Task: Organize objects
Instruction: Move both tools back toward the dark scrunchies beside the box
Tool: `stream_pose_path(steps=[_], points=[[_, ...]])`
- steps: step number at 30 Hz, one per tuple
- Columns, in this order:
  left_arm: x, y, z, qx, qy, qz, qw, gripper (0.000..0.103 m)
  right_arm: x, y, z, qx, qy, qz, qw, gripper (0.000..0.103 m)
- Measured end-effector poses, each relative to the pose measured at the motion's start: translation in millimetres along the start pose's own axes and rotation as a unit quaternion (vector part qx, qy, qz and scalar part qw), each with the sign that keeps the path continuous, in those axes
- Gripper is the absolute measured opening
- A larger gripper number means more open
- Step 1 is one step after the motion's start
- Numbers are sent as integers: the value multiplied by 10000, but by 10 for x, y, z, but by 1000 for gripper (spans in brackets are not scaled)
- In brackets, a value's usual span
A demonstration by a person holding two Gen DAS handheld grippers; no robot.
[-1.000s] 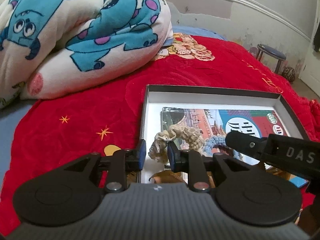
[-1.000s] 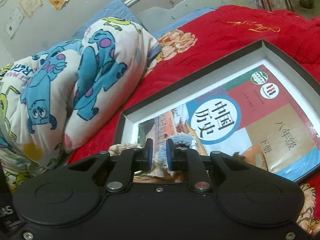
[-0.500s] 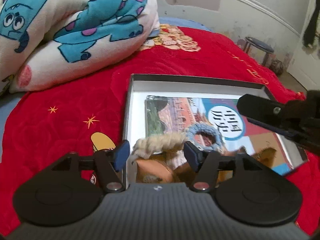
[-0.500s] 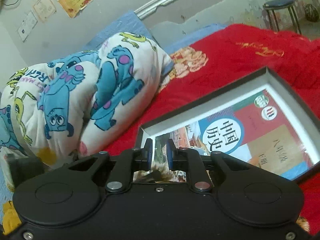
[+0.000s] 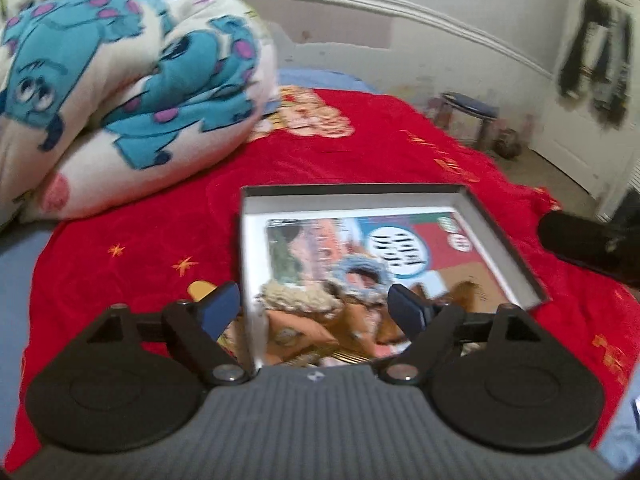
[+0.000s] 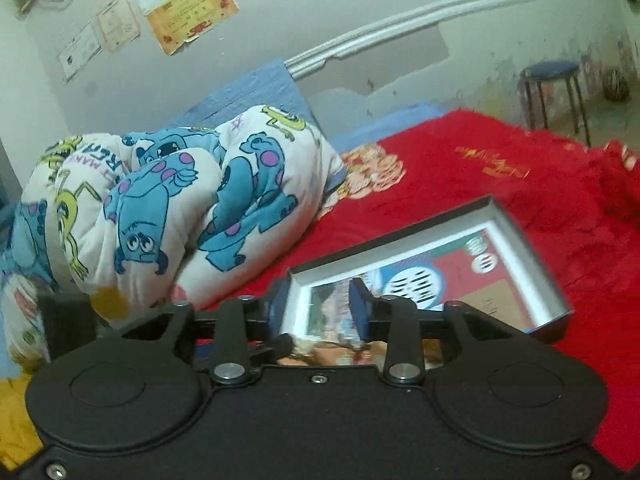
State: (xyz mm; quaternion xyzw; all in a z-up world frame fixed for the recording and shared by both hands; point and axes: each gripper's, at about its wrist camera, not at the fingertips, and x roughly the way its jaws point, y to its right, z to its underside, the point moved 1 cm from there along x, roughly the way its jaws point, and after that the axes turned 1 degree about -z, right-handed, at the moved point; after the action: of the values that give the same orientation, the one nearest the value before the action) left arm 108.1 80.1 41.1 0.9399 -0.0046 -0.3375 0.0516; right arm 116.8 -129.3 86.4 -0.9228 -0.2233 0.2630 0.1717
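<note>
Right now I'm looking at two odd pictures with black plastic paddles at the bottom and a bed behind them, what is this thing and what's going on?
Those black paddles are two hand-held grippers, one in each of a person's hands, and each carries a wide-angle camera looking along its two fingers. One picture comes from the left gripper, the other from the right gripper. Both look at a red bedspread with a rolled cartoon blanket behind. On the bedspread lies a shallow box holding a schoolbook, and on the book rests a braided rope toy with cream and blue loops. Both sets of jaws have just been opening. Neither gripper holds anything; the toy lies loose in the box.
</note>
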Motion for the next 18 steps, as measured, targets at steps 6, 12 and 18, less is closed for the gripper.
stream_pose_path(steps=[6, 12, 18], points=[[-216, 120, 41, 105, 130, 366, 9992, 91, -360, 335, 40, -329, 14, 553, 9979, 35], [-123, 379, 395, 371, -291, 575, 9972, 90, -486, 734, 338, 331, -337, 781, 9958, 36], [244, 595, 640, 524, -747, 297, 9954, 80, -235, 970, 563, 444, -938, 1014, 9894, 36]])
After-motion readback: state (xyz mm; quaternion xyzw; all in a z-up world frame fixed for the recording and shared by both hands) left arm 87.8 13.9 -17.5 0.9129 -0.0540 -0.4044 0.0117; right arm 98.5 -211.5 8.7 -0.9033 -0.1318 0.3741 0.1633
